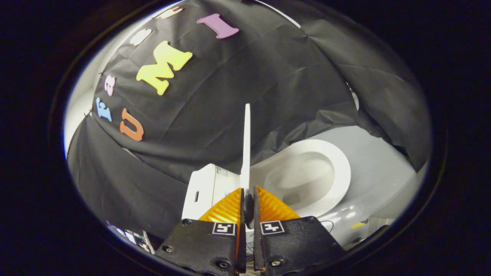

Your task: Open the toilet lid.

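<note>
The claw (248, 197) is seen nearly closed, its two orange ribbed fingers (226, 210) pressed on either side of the thin white toilet lid (246, 145), whose edge is pinched between them. The lid is held raised, edge-on to the camera, rising straight up from between the fingers against the black cloth wall (230, 99). To one side of the lid, the open seat ring (337, 168) and the white bowl (303, 178) are exposed; to the other side of the lid, the white tank (205, 189) is seen, close behind the hinge end. The pale floor (376, 165) is visible beyond the bowl. The lid is judged to be well lifted but perhaps not yet rested back against the tank. A slip is the main risk: only a narrow strip of smooth plastic is gripped, so if the claw is tilted off the lid's arc, the edge could be twisted out and the lid dropped onto the seat. If it is released before it has passed upright, it could likewise fall shut.
</note>
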`<action>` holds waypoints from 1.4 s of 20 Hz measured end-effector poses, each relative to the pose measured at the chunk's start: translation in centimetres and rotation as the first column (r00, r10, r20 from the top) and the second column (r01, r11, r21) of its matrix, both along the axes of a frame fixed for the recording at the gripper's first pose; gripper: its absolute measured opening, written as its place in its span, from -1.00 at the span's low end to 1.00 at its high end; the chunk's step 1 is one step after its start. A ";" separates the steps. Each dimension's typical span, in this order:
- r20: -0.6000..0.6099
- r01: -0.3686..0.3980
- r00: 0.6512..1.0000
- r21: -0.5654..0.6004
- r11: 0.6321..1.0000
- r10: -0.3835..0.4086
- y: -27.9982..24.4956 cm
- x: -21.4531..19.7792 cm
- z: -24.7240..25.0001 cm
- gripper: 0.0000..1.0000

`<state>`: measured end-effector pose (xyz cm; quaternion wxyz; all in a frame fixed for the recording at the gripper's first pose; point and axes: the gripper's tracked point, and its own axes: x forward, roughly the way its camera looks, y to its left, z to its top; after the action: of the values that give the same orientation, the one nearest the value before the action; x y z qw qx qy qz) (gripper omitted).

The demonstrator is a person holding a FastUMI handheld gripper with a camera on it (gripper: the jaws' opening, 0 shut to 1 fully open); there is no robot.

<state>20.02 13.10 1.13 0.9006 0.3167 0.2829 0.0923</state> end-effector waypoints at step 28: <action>0.060 -0.089 0.992 -0.249 0.964 0.107 15.4 -0.5 6.4 -0.71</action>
<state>19.49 28.49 7.52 0.9370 0.1847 0.2745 0.1124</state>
